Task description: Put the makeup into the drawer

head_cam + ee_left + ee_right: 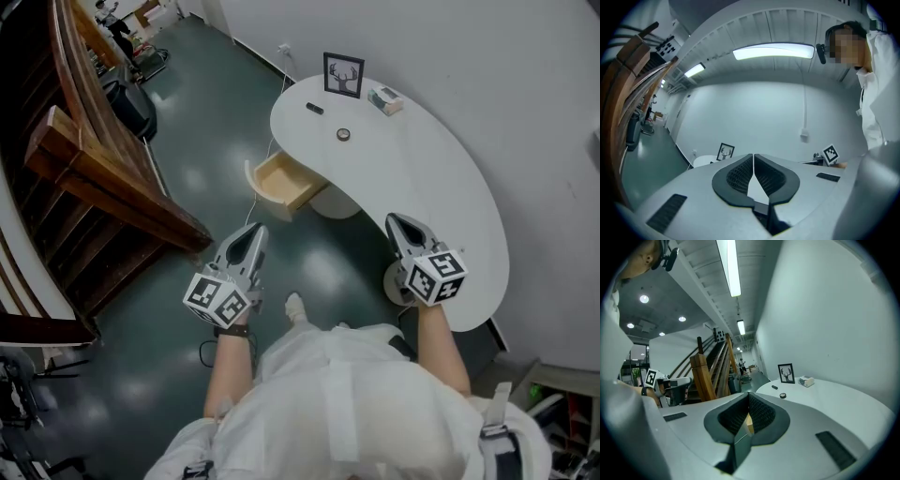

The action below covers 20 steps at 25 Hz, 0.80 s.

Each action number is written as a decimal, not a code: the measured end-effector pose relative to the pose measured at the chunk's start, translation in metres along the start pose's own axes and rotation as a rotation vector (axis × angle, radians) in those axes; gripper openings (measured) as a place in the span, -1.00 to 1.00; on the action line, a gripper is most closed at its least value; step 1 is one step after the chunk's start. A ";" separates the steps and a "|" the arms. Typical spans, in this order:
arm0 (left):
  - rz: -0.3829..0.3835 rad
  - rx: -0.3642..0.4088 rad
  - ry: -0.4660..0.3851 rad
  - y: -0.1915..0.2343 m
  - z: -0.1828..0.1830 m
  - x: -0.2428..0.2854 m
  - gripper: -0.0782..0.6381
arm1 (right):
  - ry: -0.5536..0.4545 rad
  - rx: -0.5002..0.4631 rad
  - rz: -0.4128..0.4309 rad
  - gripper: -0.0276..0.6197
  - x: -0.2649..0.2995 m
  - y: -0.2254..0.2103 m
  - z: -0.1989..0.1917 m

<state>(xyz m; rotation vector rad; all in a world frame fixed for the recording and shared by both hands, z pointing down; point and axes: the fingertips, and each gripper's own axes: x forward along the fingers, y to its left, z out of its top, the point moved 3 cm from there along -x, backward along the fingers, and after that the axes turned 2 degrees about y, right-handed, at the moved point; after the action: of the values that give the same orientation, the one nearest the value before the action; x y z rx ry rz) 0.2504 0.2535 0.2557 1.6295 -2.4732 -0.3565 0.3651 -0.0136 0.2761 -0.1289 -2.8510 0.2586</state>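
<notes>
Not started: drawer [281, 184] is open, but makeup, i.e. black stick [314, 109] & round compact [343, 135], sits on table [450, 206]. L gripper [255, 229] & R gripper [395, 219] both closed, empty, well short of it.

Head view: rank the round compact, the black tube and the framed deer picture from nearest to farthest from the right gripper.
1. Round compact, mid-table, closest to the right gripper.
2. Black tube, farther back and to the left.
3. Framed deer picture, standing at the far edge of the table.
</notes>
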 end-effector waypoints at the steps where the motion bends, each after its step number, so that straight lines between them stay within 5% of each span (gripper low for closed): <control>1: 0.006 -0.003 -0.001 0.012 0.002 0.000 -0.73 | 0.006 -0.002 -0.003 -0.89 0.011 0.002 0.001; 11: 0.025 -0.005 -0.029 0.128 0.037 -0.001 -0.73 | -0.016 -0.021 -0.055 -0.89 0.117 0.021 0.034; 20: -0.039 -0.028 0.005 0.171 0.034 0.016 -0.73 | 0.006 -0.004 -0.120 -0.89 0.151 0.026 0.025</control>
<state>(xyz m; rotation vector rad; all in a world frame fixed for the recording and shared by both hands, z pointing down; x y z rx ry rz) 0.0850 0.3074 0.2718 1.6678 -2.4249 -0.3897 0.2152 0.0250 0.2871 0.0403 -2.8401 0.2278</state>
